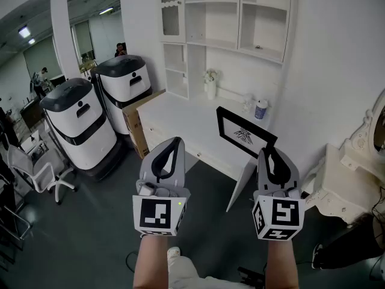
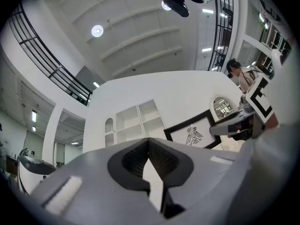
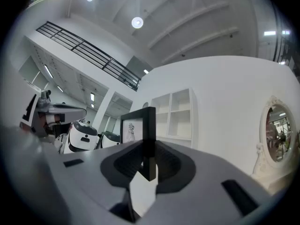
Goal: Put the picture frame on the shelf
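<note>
Black picture frame pinched by one edge in my right gripper, aloft over the desk. Left gripper closed, empty. Lift level, clear the shelf lip, seat it upright, then release.

Head cam looked steeply down over left tongs & right tongs, shelf ahead. Each tongs cam sat close behind own jaws, tilted up; all 3 shared shelf.

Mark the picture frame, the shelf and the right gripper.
picture frame [image 1: 243, 134]: head view, on its printed middle.
shelf [image 1: 212, 41]: head view, on a middle board.
right gripper [image 1: 271, 155]: head view, between its fingertips.
</note>
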Tool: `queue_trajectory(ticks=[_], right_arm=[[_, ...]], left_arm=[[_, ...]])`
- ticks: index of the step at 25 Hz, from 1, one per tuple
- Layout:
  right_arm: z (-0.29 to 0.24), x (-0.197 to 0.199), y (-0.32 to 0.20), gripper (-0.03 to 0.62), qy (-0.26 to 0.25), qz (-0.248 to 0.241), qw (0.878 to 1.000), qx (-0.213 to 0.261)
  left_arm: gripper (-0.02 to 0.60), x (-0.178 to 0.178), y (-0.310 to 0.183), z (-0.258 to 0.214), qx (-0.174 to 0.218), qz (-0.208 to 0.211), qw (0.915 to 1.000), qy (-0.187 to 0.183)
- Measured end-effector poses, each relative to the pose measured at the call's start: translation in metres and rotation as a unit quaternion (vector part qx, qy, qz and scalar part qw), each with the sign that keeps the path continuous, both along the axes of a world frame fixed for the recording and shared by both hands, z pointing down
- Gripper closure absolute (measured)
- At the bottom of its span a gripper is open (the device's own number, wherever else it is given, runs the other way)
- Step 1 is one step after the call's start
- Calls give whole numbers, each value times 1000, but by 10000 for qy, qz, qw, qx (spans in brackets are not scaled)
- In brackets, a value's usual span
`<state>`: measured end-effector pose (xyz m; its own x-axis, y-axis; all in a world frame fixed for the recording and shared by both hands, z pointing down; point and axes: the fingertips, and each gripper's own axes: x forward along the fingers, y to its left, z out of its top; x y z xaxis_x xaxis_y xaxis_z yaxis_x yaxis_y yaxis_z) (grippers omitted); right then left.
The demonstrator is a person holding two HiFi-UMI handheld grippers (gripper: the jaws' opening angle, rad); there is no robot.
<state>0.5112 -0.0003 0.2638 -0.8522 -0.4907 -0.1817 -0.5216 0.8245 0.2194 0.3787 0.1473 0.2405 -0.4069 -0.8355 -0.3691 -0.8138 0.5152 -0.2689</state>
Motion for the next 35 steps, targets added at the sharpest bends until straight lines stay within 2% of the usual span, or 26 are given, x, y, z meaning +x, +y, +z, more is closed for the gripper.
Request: queue_trajectory(ticks=[6, 10, 17, 25, 31, 35], right_arm=[[10, -21, -12, 517, 34, -31, 9998, -195], [9, -51, -17, 517, -63, -5, 9996, -273], [10, -129, -34, 517, 4, 196, 9994, -269], [3, -224, -52, 517, -6, 466, 9985, -300], [6, -277, -56, 517, 24, 749, 9966, -333], [7, -303, -59, 517, 33, 913, 9952, -359]], left_arm=[[572, -19, -12, 7, -13, 39, 10000, 54], [572, -47, -21, 3, -48, 134, 9999, 86], [572, -135, -36, 0, 29, 214, 9998, -52], [572, -240, -61, -7, -6, 443, 9990, -28], [572, -300, -76, -7, 33, 812, 9967, 72], [572, -329, -82, -3, -9, 967, 9952, 157]])
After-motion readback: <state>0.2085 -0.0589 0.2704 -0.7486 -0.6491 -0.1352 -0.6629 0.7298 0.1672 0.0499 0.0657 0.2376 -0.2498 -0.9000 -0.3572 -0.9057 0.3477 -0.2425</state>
